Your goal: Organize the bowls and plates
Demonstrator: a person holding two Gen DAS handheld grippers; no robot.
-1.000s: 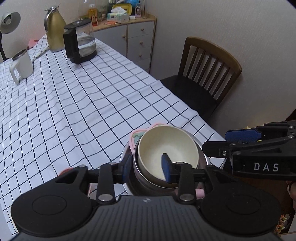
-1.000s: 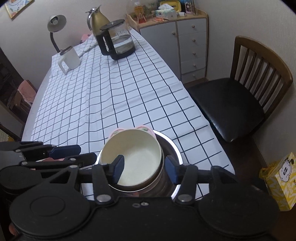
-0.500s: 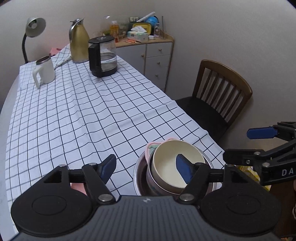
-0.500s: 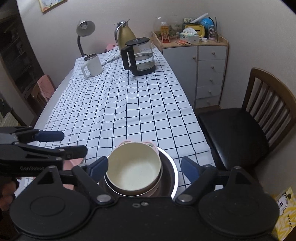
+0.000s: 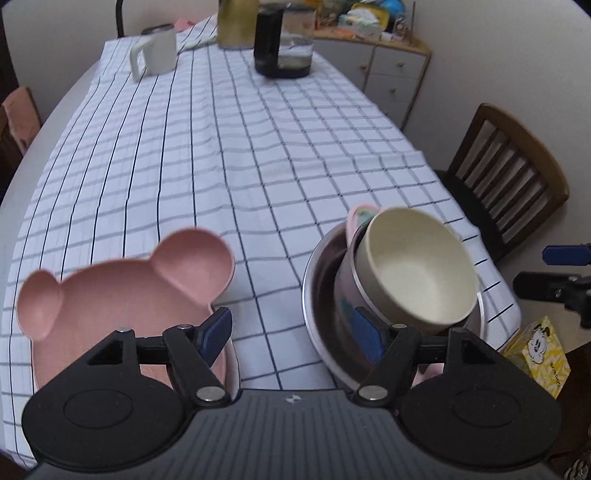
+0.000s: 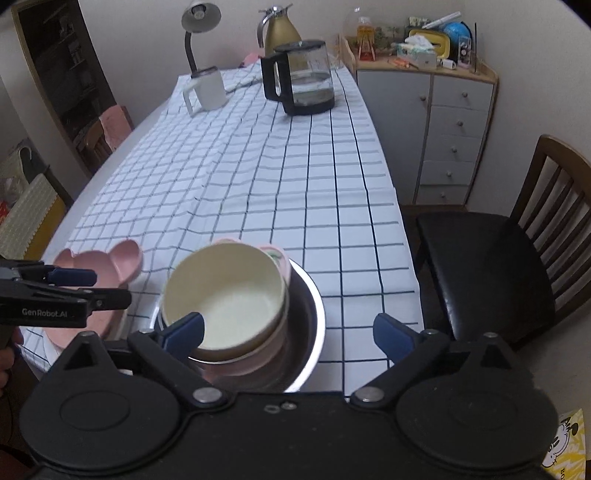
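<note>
A cream bowl (image 5: 421,269) sits tilted on top of a nested stack, with a pink bowl (image 6: 275,258) under it, inside a steel bowl (image 5: 321,295) at the table's near right edge. The cream bowl (image 6: 225,295) and steel bowl (image 6: 314,314) also show in the right wrist view. A pink bear-shaped plate (image 5: 122,291) lies to the stack's left, also seen in the right wrist view (image 6: 110,266). My left gripper (image 5: 291,332) is open above the gap between plate and stack. My right gripper (image 6: 288,332) is open wide over the stack, empty.
The checked tablecloth (image 5: 221,147) covers the table. At the far end stand a white mug (image 6: 205,90), a glass kettle (image 6: 303,79), a gold jug (image 6: 282,35) and a lamp (image 6: 195,22). A wooden chair (image 6: 498,251) and a drawer cabinet (image 6: 443,122) are on the right.
Both grippers have opened and drawn back from the cream bowl, which now rests in the stack. The left gripper has swung left, bringing the pink bear plate into view.
</note>
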